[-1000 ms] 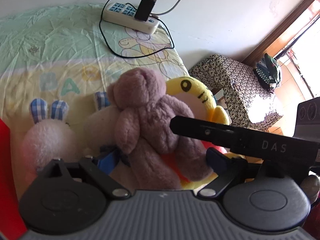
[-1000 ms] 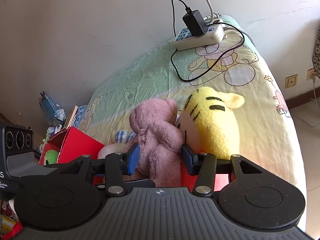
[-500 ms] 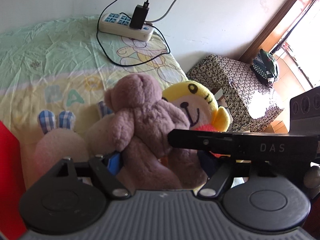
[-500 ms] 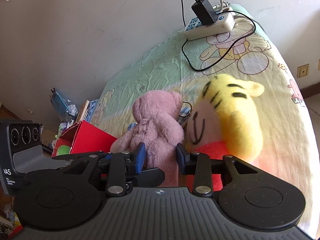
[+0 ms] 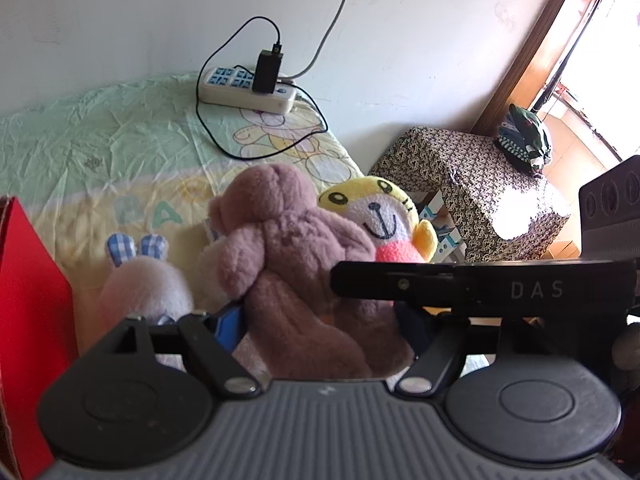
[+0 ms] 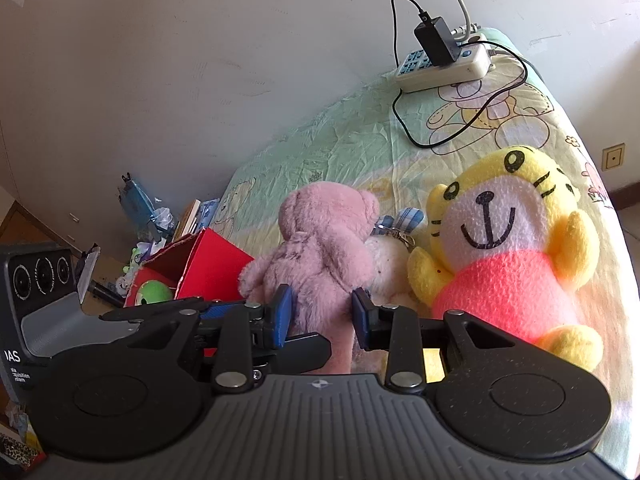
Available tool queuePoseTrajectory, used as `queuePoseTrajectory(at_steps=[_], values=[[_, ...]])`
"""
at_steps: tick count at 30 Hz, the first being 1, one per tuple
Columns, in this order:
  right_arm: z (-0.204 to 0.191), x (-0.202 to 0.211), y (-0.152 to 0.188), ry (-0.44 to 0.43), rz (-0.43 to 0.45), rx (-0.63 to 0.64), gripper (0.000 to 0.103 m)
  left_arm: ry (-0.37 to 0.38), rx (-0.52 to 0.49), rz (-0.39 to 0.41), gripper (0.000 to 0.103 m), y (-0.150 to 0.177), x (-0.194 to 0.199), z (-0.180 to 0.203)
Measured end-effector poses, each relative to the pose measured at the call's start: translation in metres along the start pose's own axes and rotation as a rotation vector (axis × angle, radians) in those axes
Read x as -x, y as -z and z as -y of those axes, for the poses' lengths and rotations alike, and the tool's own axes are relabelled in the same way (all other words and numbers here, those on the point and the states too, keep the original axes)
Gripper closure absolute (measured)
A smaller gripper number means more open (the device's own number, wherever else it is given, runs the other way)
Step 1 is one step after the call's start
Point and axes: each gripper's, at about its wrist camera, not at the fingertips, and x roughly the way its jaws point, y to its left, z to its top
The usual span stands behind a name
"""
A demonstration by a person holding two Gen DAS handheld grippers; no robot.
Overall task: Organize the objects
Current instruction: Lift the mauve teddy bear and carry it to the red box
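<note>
Bed (image 6: 320,152), both grippers clamping pink bear (image 6: 324,248)

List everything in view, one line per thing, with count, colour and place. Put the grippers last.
teddy bear: 1, pink, on the bed, between both grippers' fingers
tiger plush: 1, yellow with pink shirt, on the bed beside the bear
bunny plush: 1, pale pink with blue checked ears, on the bed by the red box
red box: 1, red, open, off the bed's edge
green toy: 1, green, inside the red box
power strip: 1, white, at the bed's far end, black charger plugged in
bed sheet: 1, green and yellow cartoon print
patterned cover: 1, black and white, beside the bed
left gripper: 1, black, closed on the bear
right gripper: 1, black with blue pads, closed on the bear
</note>
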Motion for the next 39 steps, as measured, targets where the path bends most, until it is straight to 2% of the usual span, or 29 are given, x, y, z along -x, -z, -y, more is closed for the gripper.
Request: queuePoseTrajectory(at_steps=[14, 22, 31, 39], values=[[-0.042, 0.027, 0.021, -0.033, 0.068, 0.076, 0.068, -0.048, -0.035, 0.092, 0.027, 0.021, 0.052, 0.014], [-0.071, 0.022, 0.031, -0.083, 0.072, 0.127, 0.068, -0.096, -0.010, 0.150, 0.027, 0.036, 0.086, 0.004], [-0.118, -0.008, 0.040, -0.106, 0.085, 0.163, 0.068, -0.122, -0.012, 0.192, 0.027, 0.045, 0.128, -0.037], [-0.175, -0.055, 0.047, -0.116, 0.088, 0.187, 0.068, -0.146, -0.012, 0.216, 0.027, 0.056, 0.171, -0.099]])
